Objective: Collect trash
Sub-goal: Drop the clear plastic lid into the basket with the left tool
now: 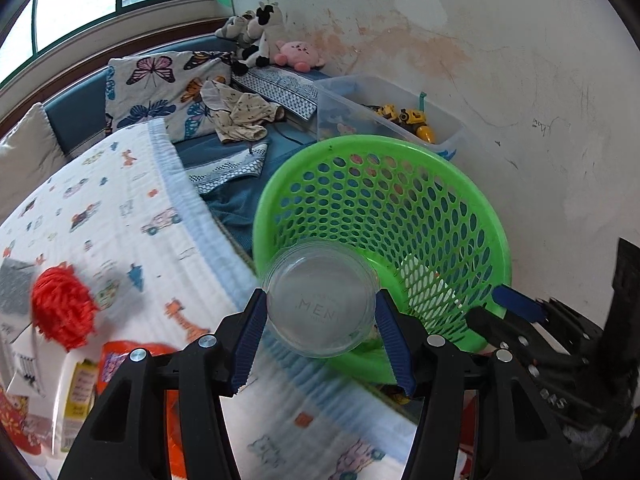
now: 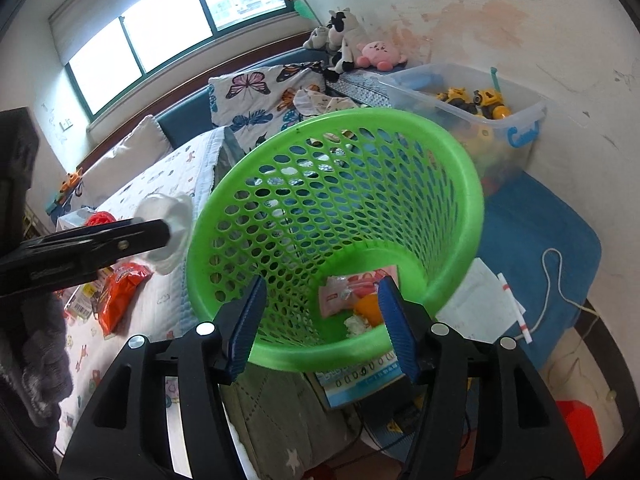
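My left gripper [image 1: 320, 320] is shut on a clear plastic cup [image 1: 322, 300], its base toward the camera, held just over the near rim of the green perforated basket [image 1: 460, 184]. My right gripper [image 2: 322, 316] is shut on the basket's near rim [image 2: 320, 354] and holds the basket tilted toward me. Inside the basket lie a pink wrapper [image 2: 340, 294], an orange piece [image 2: 370, 308] and crumpled white paper [image 2: 358, 324]. In the right wrist view the left gripper [image 2: 168, 234] comes in from the left with the cup [image 2: 168, 224] beside the basket.
A red pom-pom [image 1: 62, 308], orange snack bag [image 2: 120, 292] and yellow packet [image 1: 78, 396] lie on the patterned bed cover [image 1: 120, 216]. A clear toy bin [image 2: 472, 100], plush toys [image 2: 344, 40], butterfly pillow [image 1: 156, 88] and papers [image 2: 484, 300] are around. The wall is right.
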Action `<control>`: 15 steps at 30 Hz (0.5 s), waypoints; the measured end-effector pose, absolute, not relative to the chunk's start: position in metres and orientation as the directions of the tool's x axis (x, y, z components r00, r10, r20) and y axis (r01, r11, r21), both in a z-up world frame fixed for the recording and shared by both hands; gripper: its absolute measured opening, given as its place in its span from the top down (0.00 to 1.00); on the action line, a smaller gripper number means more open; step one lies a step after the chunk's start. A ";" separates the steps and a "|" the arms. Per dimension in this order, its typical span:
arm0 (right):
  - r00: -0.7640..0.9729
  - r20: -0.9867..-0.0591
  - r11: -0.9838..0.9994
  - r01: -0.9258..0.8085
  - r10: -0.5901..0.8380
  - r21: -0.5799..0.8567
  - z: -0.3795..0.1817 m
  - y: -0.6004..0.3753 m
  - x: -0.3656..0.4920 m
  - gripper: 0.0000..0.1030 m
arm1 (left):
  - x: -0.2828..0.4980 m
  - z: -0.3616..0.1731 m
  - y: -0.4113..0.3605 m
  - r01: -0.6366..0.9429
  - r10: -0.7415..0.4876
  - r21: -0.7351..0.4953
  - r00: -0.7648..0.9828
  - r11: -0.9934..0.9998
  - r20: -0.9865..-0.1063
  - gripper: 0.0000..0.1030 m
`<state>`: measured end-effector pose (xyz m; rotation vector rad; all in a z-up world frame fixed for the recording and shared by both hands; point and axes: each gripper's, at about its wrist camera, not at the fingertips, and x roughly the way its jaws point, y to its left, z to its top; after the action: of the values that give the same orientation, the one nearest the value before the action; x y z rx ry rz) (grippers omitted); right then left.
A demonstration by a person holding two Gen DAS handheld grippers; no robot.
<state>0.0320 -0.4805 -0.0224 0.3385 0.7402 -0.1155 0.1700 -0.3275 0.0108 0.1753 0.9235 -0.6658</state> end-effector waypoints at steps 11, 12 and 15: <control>0.736 -0.677 0.934 0.240 0.002 0.264 -0.020 -0.485 0.023 0.42 | 0.176 -0.003 -0.347 0.602 -0.448 -0.140 0.400 0.786 -0.800 0.39; 0.735 -0.678 0.934 0.241 0.002 0.264 -0.020 -0.485 0.022 0.42 | 0.174 -0.002 -0.346 0.604 -0.451 -0.142 0.398 0.784 -0.799 0.39; 0.736 -0.677 0.935 0.239 0.001 0.261 -0.019 -0.484 0.021 0.42 | 0.169 0.004 -0.339 0.606 -0.454 -0.134 0.413 0.784 -0.790 0.35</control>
<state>0.0211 -0.4842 -0.0192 0.3447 0.7358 -0.1333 0.1691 -0.3387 0.0039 0.1829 0.9303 -0.6712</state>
